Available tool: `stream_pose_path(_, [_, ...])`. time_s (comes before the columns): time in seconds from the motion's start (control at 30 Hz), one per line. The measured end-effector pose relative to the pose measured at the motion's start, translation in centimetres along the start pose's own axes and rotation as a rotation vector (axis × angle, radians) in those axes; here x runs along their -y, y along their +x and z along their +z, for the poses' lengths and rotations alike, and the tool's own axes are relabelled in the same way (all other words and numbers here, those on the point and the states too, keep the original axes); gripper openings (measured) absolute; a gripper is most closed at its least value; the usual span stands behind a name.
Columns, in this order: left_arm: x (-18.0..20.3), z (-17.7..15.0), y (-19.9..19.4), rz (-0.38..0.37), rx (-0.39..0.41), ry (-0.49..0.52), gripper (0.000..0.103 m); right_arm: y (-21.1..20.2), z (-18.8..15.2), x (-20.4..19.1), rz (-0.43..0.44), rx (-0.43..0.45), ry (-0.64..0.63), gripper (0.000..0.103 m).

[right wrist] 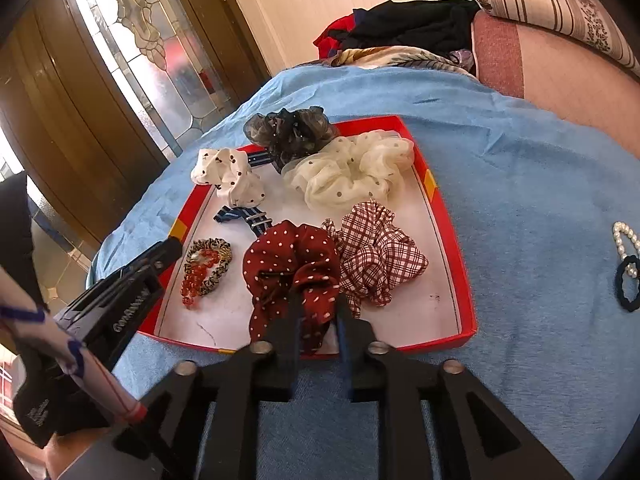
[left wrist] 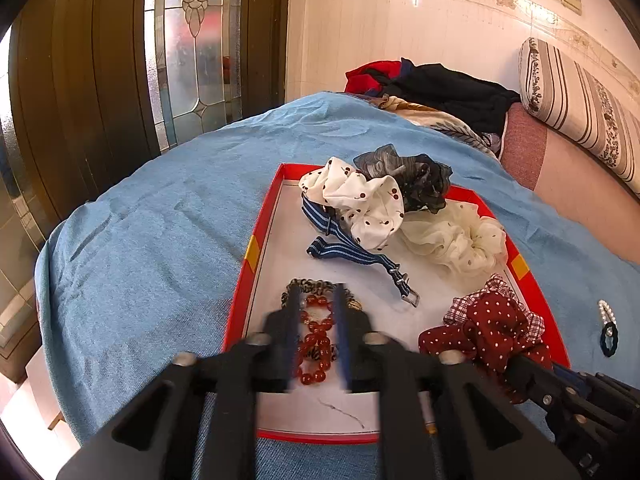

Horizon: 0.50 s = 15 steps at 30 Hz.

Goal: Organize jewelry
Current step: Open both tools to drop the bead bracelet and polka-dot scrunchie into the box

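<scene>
A: From the left wrist view, where is the jewelry?

B: A red bead bracelet (left wrist: 316, 340) lies in the near left part of the red tray (left wrist: 256, 256), its long axis running from the near edge toward the far edge. It overlaps a striped hair tie (left wrist: 308, 286) at its far end. The left tool (left wrist: 318, 300) hangs over it with a gap between its fingers; the beads show in the gap, and the pads do not press them.

A: What carries the tray?

B: A bed under a blue cover (left wrist: 160, 220) of soft, napped cloth. Beyond it stand a dark wooden door with leaded glass (left wrist: 196, 48), a pale panelled wall and a striped bolster (left wrist: 580, 104).

A: What else lies in the tray?

B: A cherry-print scrunchie (left wrist: 360, 200), a dark gauzy scrunchie (left wrist: 412, 176), a cream scrunchie (left wrist: 452, 236) and a blue striped strap (left wrist: 352, 252) with a metal buckle.

A: And the right wrist view?

B: The right tool (right wrist: 318, 312) stands at the tray's near edge, jaws slightly apart, with the maroon dotted scrunchie (right wrist: 292, 276) bunched between and beyond them; I cannot tell whether they touch it. A plaid scrunchie (right wrist: 376, 256) sits just beside it. Off the tray, near the cover's right edge, a pearl clip (right wrist: 626, 242) touches a dark hair tie (right wrist: 628, 288).
</scene>
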State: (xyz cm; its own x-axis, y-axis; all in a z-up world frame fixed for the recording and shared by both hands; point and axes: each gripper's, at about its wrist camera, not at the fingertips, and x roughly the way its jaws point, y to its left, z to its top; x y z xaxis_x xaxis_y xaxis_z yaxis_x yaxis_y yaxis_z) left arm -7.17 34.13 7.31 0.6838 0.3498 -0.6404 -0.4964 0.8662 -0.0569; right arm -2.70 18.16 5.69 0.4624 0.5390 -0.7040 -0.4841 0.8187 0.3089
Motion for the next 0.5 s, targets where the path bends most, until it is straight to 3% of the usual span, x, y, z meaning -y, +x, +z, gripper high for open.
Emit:
stream_pose_path(0.03, [0.0, 0.0, -0.2, 0.005, 0.010, -0.003, 0.040, -0.2, 0.0, 0.0, 0.005, 0.006, 0.002, 0.029])
stream_pose_path(0.07, [0.0, 0.1, -0.3, 0.006, 0.020, -0.006, 0.041, -0.5, 0.0, -0.1, 0.007, 0.015, 0.001, 0.029])
stream_pose_path(0.5, [1.2, 0.1, -0.5, 0.014, 0.029, 0.016, 0.043, -3.1, 0.2, 0.7, 0.010, 0.070, 0.009, 0.029])
